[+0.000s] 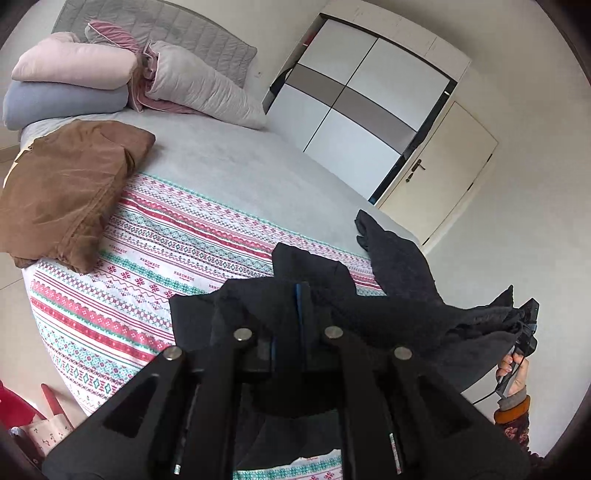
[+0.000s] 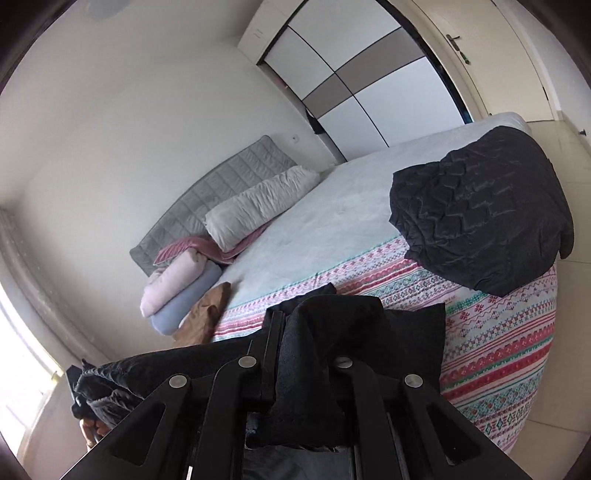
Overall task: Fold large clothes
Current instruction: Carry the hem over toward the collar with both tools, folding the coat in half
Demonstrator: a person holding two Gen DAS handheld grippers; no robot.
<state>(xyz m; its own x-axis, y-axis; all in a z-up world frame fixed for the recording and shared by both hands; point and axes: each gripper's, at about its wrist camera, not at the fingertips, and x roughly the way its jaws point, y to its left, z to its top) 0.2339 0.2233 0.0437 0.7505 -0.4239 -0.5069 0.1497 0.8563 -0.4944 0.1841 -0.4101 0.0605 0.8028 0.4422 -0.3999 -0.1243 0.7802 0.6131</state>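
A black fleecy garment (image 1: 406,314), soft and matte, hangs stretched between both tools above the near edge of the bed (image 1: 229,162). The left hand-held gripper (image 1: 301,295) is closed nearly tight on one bunched edge; the right hand-held gripper (image 2: 286,325) likewise pinches a thick fold. On the patterned knit-print blanket (image 1: 147,251) lie a folded brown suede-like garment (image 1: 62,192) far left and a quilted black jacket (image 2: 480,210) to the right.

Black garment (image 1: 399,314), brown folded garment (image 1: 70,188), red-and-teal patterned bedspread (image 1: 177,236), grey headboard (image 1: 177,29)
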